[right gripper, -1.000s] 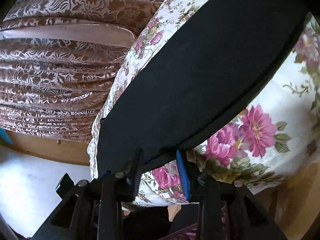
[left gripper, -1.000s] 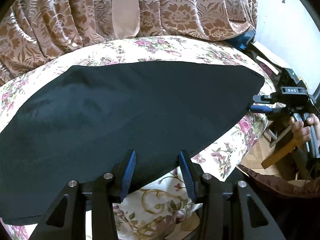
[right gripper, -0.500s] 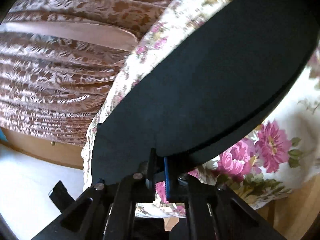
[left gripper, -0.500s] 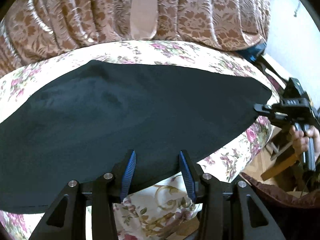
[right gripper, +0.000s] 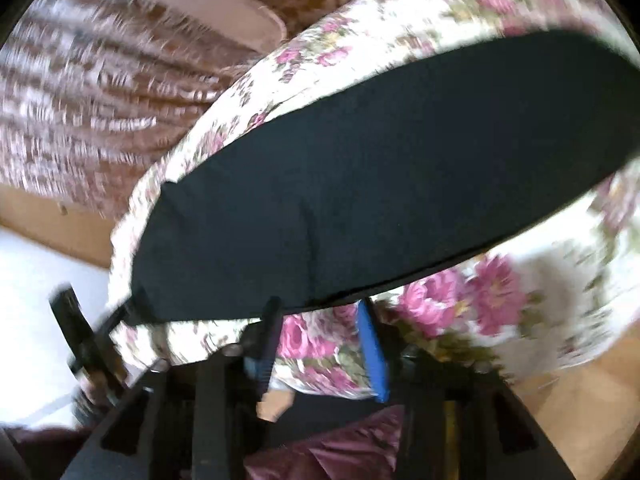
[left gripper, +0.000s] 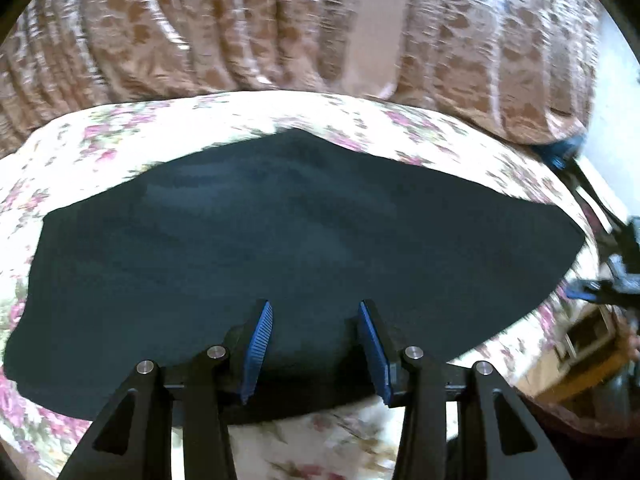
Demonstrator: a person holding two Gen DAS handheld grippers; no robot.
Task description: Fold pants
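Observation:
The black pants (left gripper: pixel 280 248) lie flat on a floral bedspread (left gripper: pixel 120 136); they also show in the right wrist view (right gripper: pixel 400 168). My left gripper (left gripper: pixel 316 316) is open, its blue-padded fingers over the pants' near edge with cloth between them. My right gripper (right gripper: pixel 320 312) is open and empty, just off the near edge of the pants, over the bed's side. The right gripper also shows at the right rim of the left wrist view (left gripper: pixel 616 288), beside the pants' right end.
A brown patterned curtain (left gripper: pixel 240 28) hangs behind the bed. The floral bedspread (right gripper: pixel 500 296) drops over the bed's side. A wooden floor (right gripper: pixel 592 392) lies below at the right, and a white wall (right gripper: pixel 28 304) at the left.
My right gripper shut on the pants' edge, then opened and let go, drawing back a little. My left gripper moved forward over the pants, still open.

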